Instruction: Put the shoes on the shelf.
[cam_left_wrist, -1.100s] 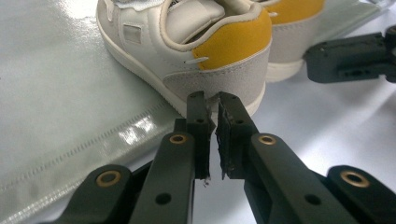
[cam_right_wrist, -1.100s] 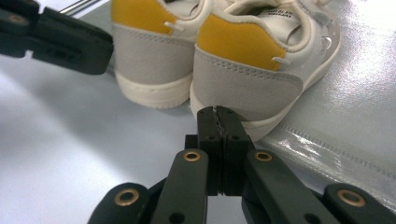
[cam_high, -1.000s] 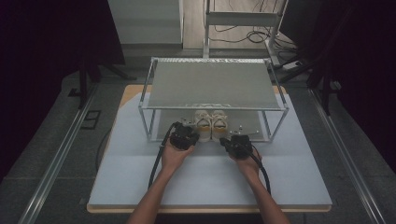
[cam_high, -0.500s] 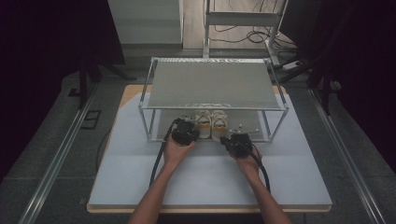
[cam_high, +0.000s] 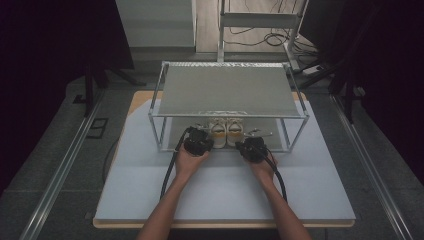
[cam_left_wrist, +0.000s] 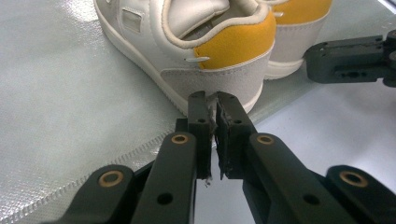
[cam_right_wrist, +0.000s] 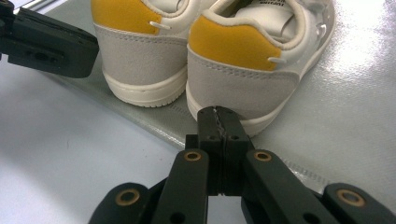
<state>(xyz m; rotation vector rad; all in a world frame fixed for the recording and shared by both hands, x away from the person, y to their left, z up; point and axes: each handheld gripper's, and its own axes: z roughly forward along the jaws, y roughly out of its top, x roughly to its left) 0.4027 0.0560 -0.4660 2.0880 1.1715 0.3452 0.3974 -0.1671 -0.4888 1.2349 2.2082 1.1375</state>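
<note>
Under the rack's top shelf, as seen from the high view, two shoes are stood side by side on the lower mat, heels turned toward the person. Just before the rack's front rail, the left gripper and the right gripper are held, one behind each heel. One rack, two shoes, two grippers and two hands are counted.

Left gripper view: the left gripper is seen with its jaws nearly pressed together, a thin slit between the tips, nothing pinched. Its tips are set at the heel of the left shoe, at the mat's front edge; whether contact is made cannot be told. The other gripper's body is noted beside the second heel.

Right gripper view: the right gripper is seen with jaws pressed fully together, empty, tips against or just short of the right shoe at its sole.

Judgement: the pair appears already placed on the rack's lower level and squared up. Little is thought left beyond a final nudge of the heels and drawing both grippers back from the rack.
</note>
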